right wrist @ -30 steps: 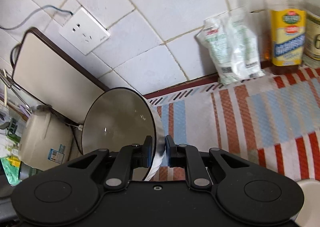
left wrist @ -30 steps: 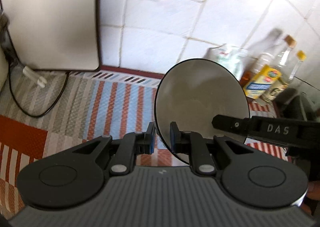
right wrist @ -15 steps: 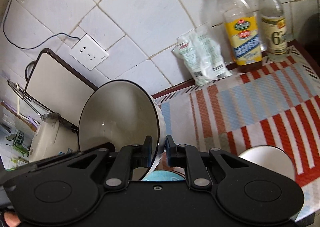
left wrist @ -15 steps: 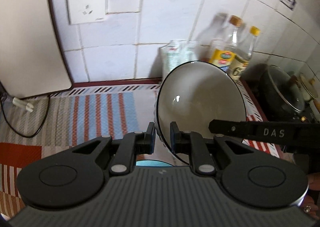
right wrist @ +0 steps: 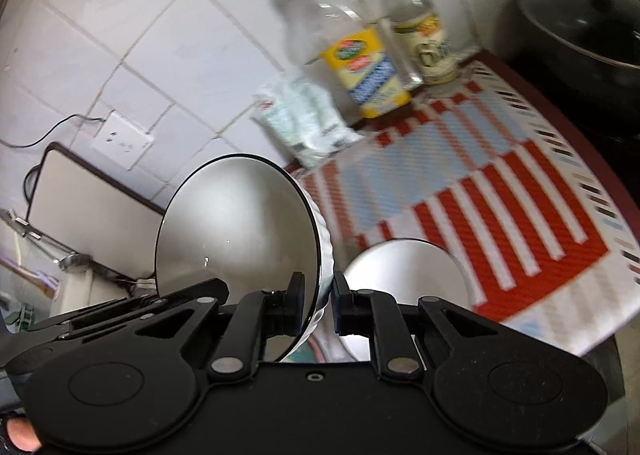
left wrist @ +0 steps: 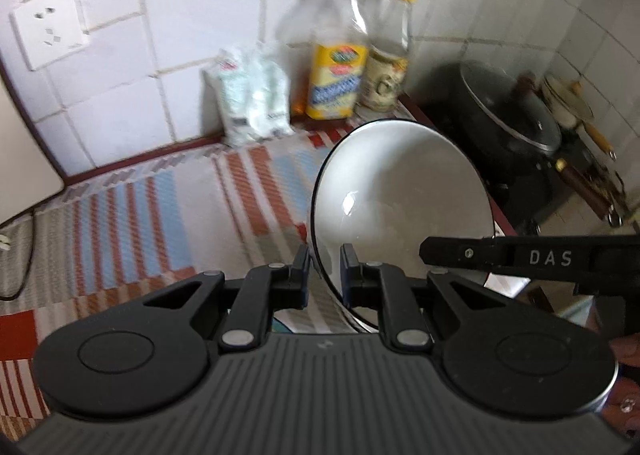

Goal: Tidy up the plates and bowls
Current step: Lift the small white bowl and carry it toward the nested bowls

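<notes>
From the left wrist, the left tongs (left wrist: pixel 324 273) are clamped on the near rim of a white bowl (left wrist: pixel 404 191) with a dark edge; the bowl is held on its side, above the striped mat (left wrist: pixel 168 207) that covers the worktop, its hollow facing right; the black arm of the right tongs (left wrist: pixel 532 257) crosses in front of it; against the tiled wall stand a yellow-labelled bottle (left wrist: pixel 338 83), a second bottle (left wrist: pixel 390 75) just beside it, and a white packet (left wrist: pixel 254 103); a dark lidded pan (left wrist: pixel 508 111) sits to the right.

From the right wrist, the right tongs (right wrist: pixel 317 305) are clamped on the same bowl's (right wrist: pixel 236 231) rim, its hollow facing left; a smaller white bowl (right wrist: pixel 404 275) rests on the mat (right wrist: pixel 520 207) just right of the tongs.
</notes>
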Demonstrator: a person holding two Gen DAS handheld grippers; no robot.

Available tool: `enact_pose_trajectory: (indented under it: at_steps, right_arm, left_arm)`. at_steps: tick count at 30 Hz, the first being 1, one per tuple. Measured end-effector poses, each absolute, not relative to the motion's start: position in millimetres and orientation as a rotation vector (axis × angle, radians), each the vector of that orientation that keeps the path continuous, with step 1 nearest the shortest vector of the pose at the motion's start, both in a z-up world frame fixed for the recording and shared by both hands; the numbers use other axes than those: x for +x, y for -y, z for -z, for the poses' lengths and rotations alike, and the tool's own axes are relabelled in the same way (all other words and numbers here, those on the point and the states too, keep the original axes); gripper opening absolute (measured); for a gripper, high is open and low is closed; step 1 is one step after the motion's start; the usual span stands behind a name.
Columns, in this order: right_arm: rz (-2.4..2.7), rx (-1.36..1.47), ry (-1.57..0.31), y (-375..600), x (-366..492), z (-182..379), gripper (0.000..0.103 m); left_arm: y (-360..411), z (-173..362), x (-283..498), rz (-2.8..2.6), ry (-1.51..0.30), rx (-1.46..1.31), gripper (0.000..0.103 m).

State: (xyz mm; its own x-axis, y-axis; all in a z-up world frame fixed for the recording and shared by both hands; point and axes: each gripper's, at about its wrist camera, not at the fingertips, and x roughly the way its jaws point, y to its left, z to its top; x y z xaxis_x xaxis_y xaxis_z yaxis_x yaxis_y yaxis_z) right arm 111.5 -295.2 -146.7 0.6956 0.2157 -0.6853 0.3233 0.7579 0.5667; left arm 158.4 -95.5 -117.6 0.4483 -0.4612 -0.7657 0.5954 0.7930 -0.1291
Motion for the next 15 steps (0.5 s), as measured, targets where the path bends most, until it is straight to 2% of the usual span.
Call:
enact_pose_trajectory:
  at_steps: [15]
  right_arm:
    - [0.181, 0.760, -0.958, 311, 98, 213, 0.018]
  left_arm:
    - [139, 182, 167, 0.666, -1.087, 0.260, 0.011]
